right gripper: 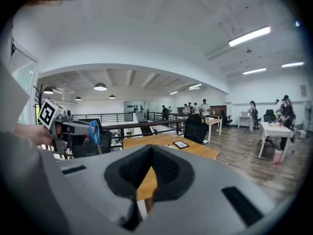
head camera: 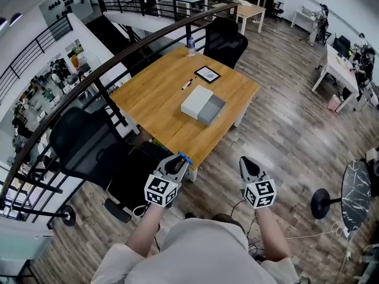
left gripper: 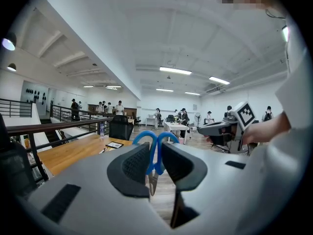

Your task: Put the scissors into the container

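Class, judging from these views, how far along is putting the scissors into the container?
Done: the left gripper grips the blue-handled scissors. In hand: they are held in the air, short of the table. Left: place them in the container. The right gripper is shut, empty.

Blue-handled scissors (left gripper: 155, 153), white-and-grey container (head camera: 203, 105), honey-brown table (head camera: 155, 96), black-and-white marker cubes (head camera: 161, 190) on grey left gripper (head camera: 180, 158), right gripper (head camera: 247, 162).

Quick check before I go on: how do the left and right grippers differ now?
The left gripper has its fingers clamped on the blue-handled scissors; the right gripper holds nothing. The left gripper's fingers stand apart around the handles; the right gripper's fingers meet at their tips. Both are grey and sit short of the wooden table.
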The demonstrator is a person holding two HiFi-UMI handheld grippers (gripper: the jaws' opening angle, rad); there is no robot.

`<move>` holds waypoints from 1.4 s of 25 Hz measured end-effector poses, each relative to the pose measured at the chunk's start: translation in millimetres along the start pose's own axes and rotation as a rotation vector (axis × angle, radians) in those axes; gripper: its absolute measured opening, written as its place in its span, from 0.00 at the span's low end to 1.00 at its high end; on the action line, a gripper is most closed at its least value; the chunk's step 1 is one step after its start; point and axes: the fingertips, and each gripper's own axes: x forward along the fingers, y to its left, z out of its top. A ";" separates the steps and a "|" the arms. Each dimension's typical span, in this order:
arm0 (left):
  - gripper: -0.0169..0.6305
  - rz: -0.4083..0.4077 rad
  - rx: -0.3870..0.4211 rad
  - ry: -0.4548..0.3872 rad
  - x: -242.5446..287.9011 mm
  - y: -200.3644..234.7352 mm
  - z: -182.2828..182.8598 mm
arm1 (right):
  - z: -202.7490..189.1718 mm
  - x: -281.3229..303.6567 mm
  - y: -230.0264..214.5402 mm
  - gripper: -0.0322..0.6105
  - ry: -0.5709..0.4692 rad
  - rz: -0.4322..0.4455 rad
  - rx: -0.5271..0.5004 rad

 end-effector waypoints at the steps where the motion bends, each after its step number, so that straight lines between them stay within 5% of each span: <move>1: 0.14 -0.006 0.000 0.001 -1.6 2.2 -0.9 | -1.0 0.6 3.4 0.05 0.000 -0.005 0.001; 18: 0.14 -0.021 -0.013 0.026 17.7 29.1 -11.2 | -15.9 22.5 -3.7 0.05 0.023 -0.057 0.029; 35: 0.14 0.079 -0.057 0.047 152.1 55.8 -0.7 | -5.4 124.4 -123.5 0.05 0.066 0.077 -0.001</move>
